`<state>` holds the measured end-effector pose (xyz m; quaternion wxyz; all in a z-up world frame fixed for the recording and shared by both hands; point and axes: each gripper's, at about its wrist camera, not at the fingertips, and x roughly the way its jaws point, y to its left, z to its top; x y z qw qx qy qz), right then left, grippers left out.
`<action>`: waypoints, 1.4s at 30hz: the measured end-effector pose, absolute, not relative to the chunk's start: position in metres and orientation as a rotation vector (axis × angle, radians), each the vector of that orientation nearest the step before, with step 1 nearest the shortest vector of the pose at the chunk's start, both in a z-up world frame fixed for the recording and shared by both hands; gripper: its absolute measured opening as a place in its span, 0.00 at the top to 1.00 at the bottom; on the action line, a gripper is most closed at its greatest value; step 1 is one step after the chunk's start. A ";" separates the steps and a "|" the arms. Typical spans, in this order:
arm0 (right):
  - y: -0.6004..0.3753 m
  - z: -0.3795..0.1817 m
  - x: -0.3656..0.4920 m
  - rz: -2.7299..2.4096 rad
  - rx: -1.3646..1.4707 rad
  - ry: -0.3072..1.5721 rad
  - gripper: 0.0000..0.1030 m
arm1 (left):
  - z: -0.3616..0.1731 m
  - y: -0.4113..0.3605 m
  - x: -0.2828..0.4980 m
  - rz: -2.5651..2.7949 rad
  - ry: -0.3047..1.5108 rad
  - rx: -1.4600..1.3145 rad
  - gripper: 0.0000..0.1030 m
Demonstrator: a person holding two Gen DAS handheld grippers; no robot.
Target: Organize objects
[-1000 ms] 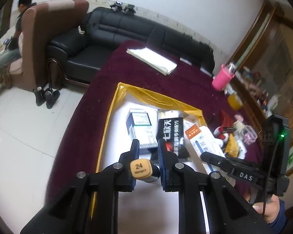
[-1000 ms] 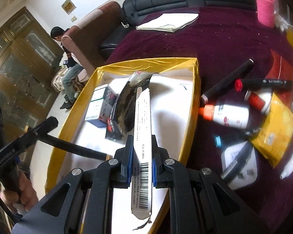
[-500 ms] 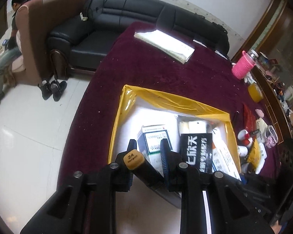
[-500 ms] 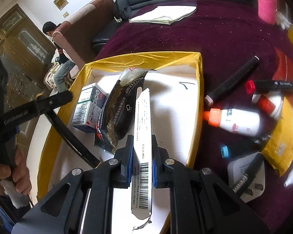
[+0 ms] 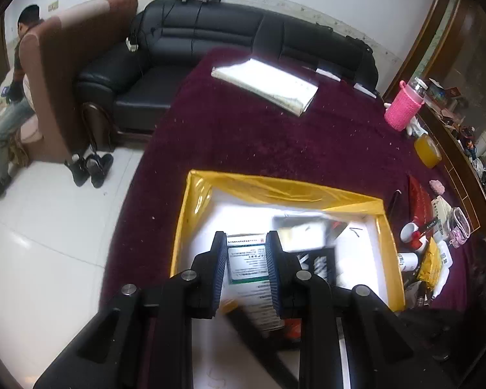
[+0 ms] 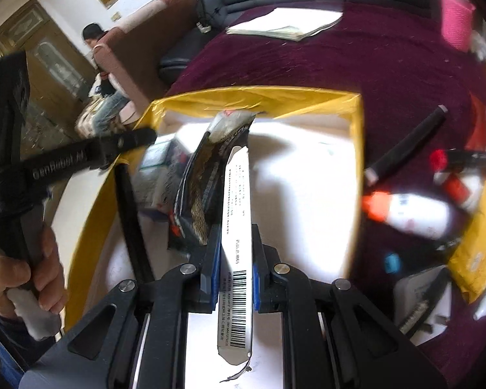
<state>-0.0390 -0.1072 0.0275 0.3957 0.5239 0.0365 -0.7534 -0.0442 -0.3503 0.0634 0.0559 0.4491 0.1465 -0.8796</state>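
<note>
Left wrist: your left gripper (image 5: 247, 253) stands open over the yellow-walled tray (image 5: 285, 191), a green-and-white box (image 5: 249, 259) lying between its jaws; right wrist: your right gripper (image 6: 236, 269) clamps a white barcoded carton (image 6: 237, 227) above that tray (image 6: 259, 97), beside a dark pouch (image 6: 207, 175); markers (image 6: 405, 142) lie outside on the cloth.

"GenRobot AI" stands in raised letters on the left gripper (image 6: 81, 159), left of the right gripper (image 6: 236, 269). A barcode with small unreadable print runs down the white box (image 6: 236, 227) between its fingers.
</note>
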 end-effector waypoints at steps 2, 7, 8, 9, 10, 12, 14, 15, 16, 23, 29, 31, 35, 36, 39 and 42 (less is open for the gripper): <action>-0.111 0.025 -0.034 -1.885 1.344 0.098 0.87 | 0.069 -0.349 -0.039 -2.671 0.421 1.352 0.80; -0.111 0.020 -0.033 -1.860 1.364 0.090 0.85 | 0.083 -0.340 -0.025 -2.694 0.381 1.316 0.80; -0.111 0.021 -0.032 -1.862 1.363 0.100 0.85 | 0.085 -0.339 -0.022 -2.703 0.391 1.309 0.80; -0.110 0.022 -0.031 -1.865 1.361 0.114 0.85 | 0.087 -0.337 -0.018 -2.713 0.407 1.300 0.80; -0.109 0.023 -0.029 -1.871 1.357 0.131 0.85 | 0.088 -0.335 -0.016 -2.718 0.414 1.298 0.80; -0.108 0.026 -0.025 -1.887 1.342 0.159 0.85 | 0.089 -0.330 -0.012 -2.729 0.415 1.302 0.79; -0.106 0.028 -0.023 -1.900 1.328 0.175 0.84 | 0.091 -0.325 -0.008 -2.743 0.417 1.301 0.79; -0.104 0.029 -0.021 -1.912 1.318 0.190 0.81 | 0.091 -0.321 -0.007 -2.747 0.416 1.308 0.79; -0.102 0.030 -0.020 -1.922 1.312 0.203 0.74 | 0.091 -0.319 -0.006 -2.750 0.418 1.315 0.79; -0.084 0.043 -0.015 -1.943 1.261 0.199 0.66 | 0.088 -0.299 -0.004 -2.754 0.412 1.347 0.79; -0.054 0.057 -0.024 -1.940 1.237 0.105 0.66 | 0.084 -0.284 -0.004 -2.758 0.410 1.384 0.79; -0.039 0.062 -0.029 -1.938 1.234 0.050 0.66 | 0.084 -0.276 -0.003 -2.770 0.400 1.397 0.79; -0.001 0.073 -0.044 -1.973 1.208 -0.010 0.66 | 0.086 -0.252 -0.002 -2.805 0.351 1.432 0.79; 0.011 0.076 -0.047 -1.993 1.199 -0.019 0.66 | 0.086 -0.243 -0.002 -2.821 0.327 1.443 0.79; 0.049 0.079 -0.063 -2.055 1.200 -0.051 0.66 | 0.086 -0.218 -0.003 -2.855 0.273 1.482 0.79; 0.084 0.075 -0.080 -2.119 1.217 -0.086 0.66 | 0.086 -0.192 -0.005 -2.889 0.239 1.519 0.79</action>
